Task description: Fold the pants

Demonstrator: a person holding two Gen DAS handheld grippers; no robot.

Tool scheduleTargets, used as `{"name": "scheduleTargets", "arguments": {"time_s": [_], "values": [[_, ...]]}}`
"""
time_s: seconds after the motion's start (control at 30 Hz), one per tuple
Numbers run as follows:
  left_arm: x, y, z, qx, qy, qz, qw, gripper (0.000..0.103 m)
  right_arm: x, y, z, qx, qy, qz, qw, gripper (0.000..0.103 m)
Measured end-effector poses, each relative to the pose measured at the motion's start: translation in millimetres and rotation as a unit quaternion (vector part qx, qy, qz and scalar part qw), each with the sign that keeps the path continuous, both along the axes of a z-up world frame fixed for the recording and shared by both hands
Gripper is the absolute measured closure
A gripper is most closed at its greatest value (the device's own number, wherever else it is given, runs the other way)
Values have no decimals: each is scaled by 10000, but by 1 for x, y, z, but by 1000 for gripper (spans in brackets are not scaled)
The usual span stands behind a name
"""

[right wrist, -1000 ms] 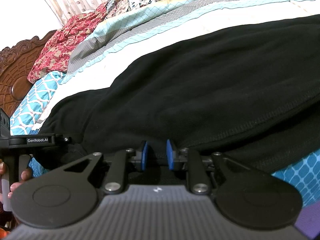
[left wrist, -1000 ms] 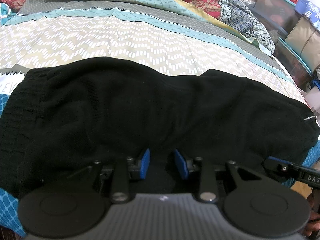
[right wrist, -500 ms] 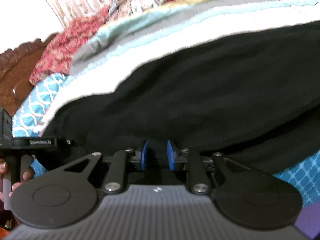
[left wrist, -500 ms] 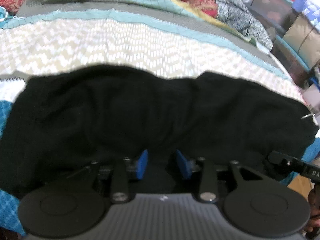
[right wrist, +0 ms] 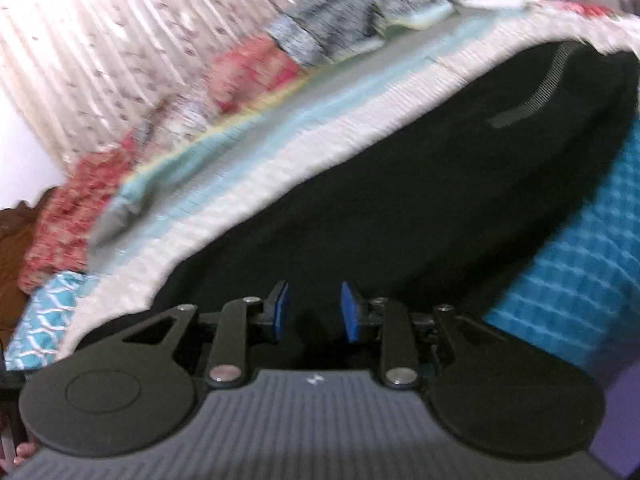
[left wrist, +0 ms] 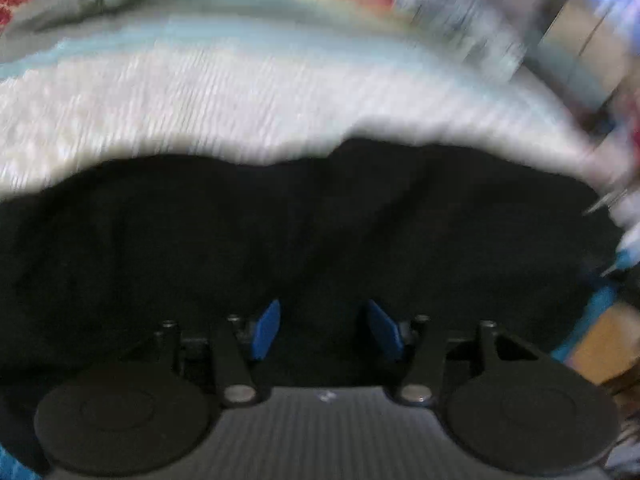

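Note:
Black pants [left wrist: 320,220] lie spread across the patterned bedspread [left wrist: 200,100], blurred by motion. My left gripper [left wrist: 323,312] hangs over their near edge, its jaws opening; the blue pads stand well apart and press on nothing. In the right wrist view the pants [right wrist: 440,200] stretch away to the upper right, with a grey stripe [right wrist: 532,100] near their far end. My right gripper [right wrist: 313,296] sits at the pants' near edge, blue pads apart with only dark cloth behind the gap. Whether any cloth lies between either pair of pads is hidden in the dark.
Beyond the pants, red and blue patterned pillows [right wrist: 340,28] line the bed's far side under a pale curtain [right wrist: 100,40]. A wooden headboard [right wrist: 12,248] is at the left. Blue checked sheet [right wrist: 580,260] covers the near right. Storage boxes [left wrist: 580,40] stand off the bed.
Both sets of jaws have widened, the left more. Both views have swung and blurred; the right one now looks along the pants toward their far end, and neither gripper shows in the other's view.

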State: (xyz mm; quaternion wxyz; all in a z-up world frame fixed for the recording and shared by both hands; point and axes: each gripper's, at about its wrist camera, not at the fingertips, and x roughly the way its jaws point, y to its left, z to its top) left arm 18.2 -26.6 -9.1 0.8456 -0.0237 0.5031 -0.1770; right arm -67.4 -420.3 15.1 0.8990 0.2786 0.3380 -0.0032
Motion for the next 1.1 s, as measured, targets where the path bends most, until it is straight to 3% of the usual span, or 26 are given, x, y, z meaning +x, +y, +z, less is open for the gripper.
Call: {"name": "scheduleTargets", "arguments": {"time_s": [0.03,0.1,0.2,0.3,0.37,0.43,0.5,0.73,0.9,0.97,1.0,1.1], "values": [[-5,-3,1,79,-214,-83,9997,53,2,0,-6,-81,268,-44,9996,79],[-8,-7,8,217,-217,-154,9994,52,-4,-11,-5,88,128,-57,9999,78],[-8,-4,22,-9,-238,-64,9997,50,-24,-35,16,2,-459,-374,9982,70],[-2,-8,37,-374,-275,68,9989,47,-39,-83,27,-198,-606,-1142,9914,66],[6,-19,43,-567,-222,66,9981,47,-47,-116,29,-158,-680,-1702,9829,56],[11,-32,41,-668,-88,-12,9977,46,-54,-148,29,-72,-913,-2200,9712,35],[13,-46,36,-677,103,-95,9976,46,-53,-171,26,-31,-980,-2513,9629,31],[15,-79,25,-455,303,-216,9983,47,-18,-205,8,-19,-847,-2510,9643,31],[18,-87,30,-487,258,-173,9983,48,-15,-230,-8,433,-747,-2618,9613,31],[21,-91,26,-367,342,-153,9986,50,-17,-232,-9,584,-841,-2681,9579,45],[23,-95,21,-307,414,-129,9986,50,-16,-233,-8,593,-803,-2697,9578,71],[24,-99,16,-184,387,-110,9990,50,-14,-232,-3,776,-721,-2556,9609,83]]}}
